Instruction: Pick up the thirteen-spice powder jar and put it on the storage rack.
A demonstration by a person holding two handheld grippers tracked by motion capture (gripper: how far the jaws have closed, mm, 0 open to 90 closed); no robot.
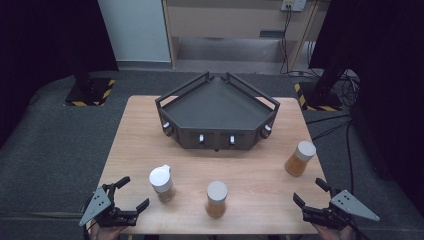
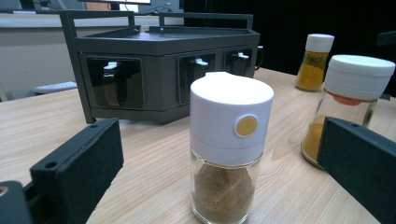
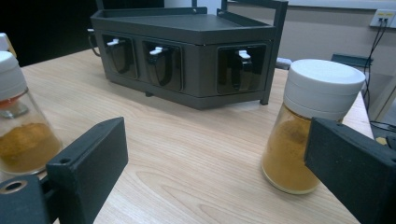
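While both our tongs stand open and empty at the near edge of the table (image 1: 135, 115), our left gripper (image 1: 131, 193) is nearest the brown-spice jar (image 1: 162, 183). Measured from the grey rack (image 1: 217, 117), that jar stands upright near-left, dead ahead between the left jaws. Our right gripper (image 1: 311, 192) faces the yellow-spice jar (image 1: 300, 158), near-right of the rack; a middle jar (image 1: 216, 198) stands between.

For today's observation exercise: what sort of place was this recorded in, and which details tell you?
Probably a lab or recording studio, not a kitchen: dark curtains flank the wooden table, floor stands sit on hazard-striped bases, and loose cables trail across grey carpet.
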